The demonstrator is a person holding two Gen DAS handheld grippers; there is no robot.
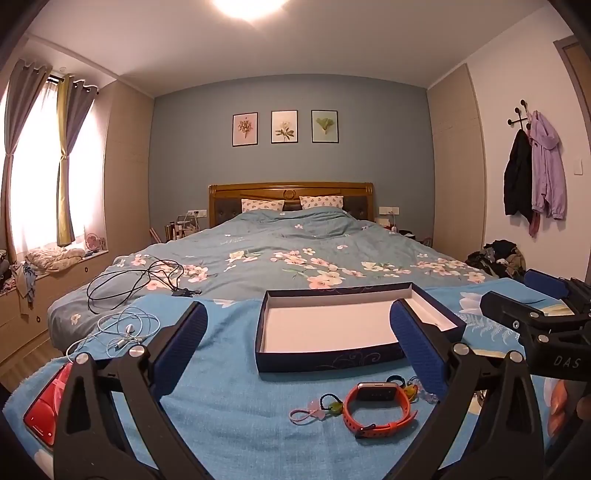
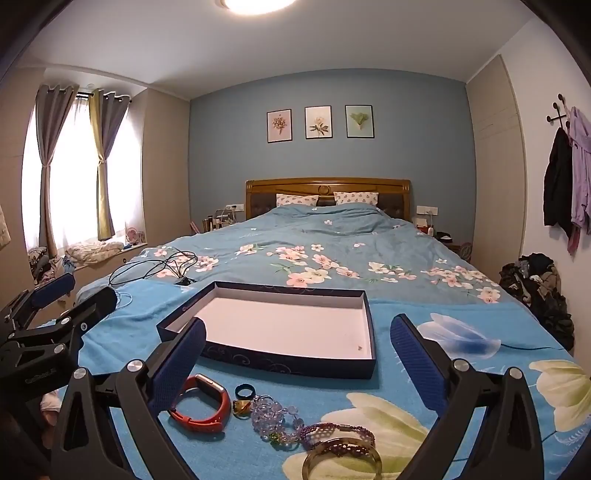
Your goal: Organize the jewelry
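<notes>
Atop the blue blanket (image 2: 332,391), an orange watch (image 2: 201,406) lies beside the wide-open, empty right gripper (image 2: 297,345).

A bedroom with a blue-grey wall (image 1: 295,155) behind a wooden headboard (image 1: 291,192). Three flower prints (image 1: 284,126) hang above it. The bed (image 2: 332,251) wears a blue floral cover. Curtains (image 1: 66,155) frame a bright window (image 1: 33,177) at left. A ceiling lamp (image 2: 258,3) glows. Coats (image 1: 532,177) hang on the right wall.
</notes>
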